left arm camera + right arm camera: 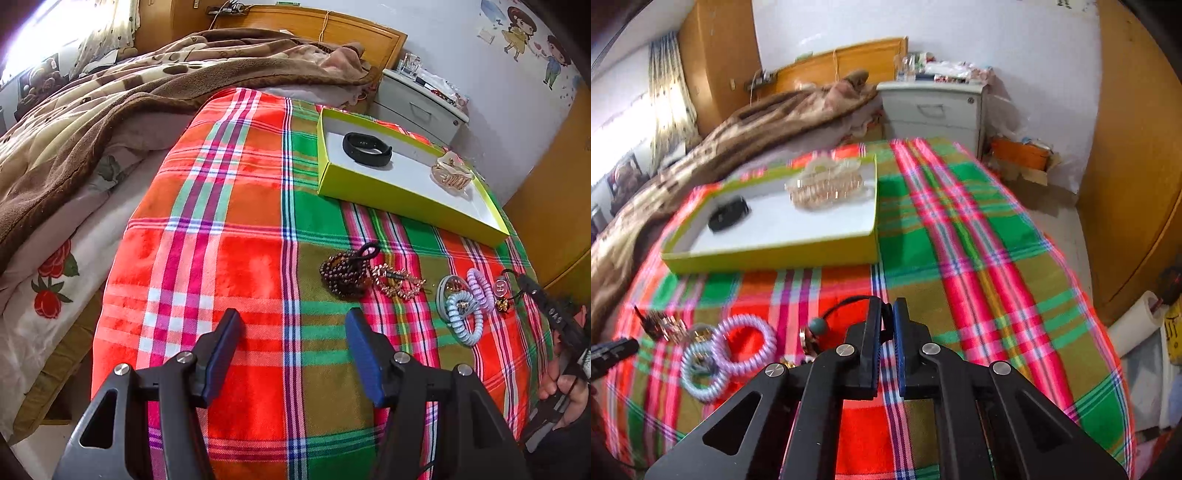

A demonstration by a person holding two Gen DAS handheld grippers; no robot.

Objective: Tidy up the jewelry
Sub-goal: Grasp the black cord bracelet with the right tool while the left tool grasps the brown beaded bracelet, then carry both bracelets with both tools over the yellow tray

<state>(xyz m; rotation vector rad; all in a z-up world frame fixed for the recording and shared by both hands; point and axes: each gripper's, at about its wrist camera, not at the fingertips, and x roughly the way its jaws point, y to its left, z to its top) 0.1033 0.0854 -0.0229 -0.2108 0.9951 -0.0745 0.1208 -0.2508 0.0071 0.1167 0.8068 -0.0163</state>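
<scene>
My right gripper [886,314] is shut on the thin black cord [846,301] of a hair tie with a teal bead [816,325], low over the plaid cloth. Lilac [742,343] and pale blue [701,376] spiral hair ties lie just to its left. My left gripper [291,325] hovers open and empty over the cloth. Ahead of it lie a dark beaded bracelet [343,275] and a gold hair clip [399,284]. The yellow-green box [406,205] holds a black band [366,148] and a beige claw clip [452,173].
The plaid cloth [240,221] covers the bed's foot. A brown blanket [110,96] is heaped at the far left. A white nightstand [934,110] stands beyond the bed, with clutter on the floor at the right [1023,153]. A hand [561,391] grips the right tool.
</scene>
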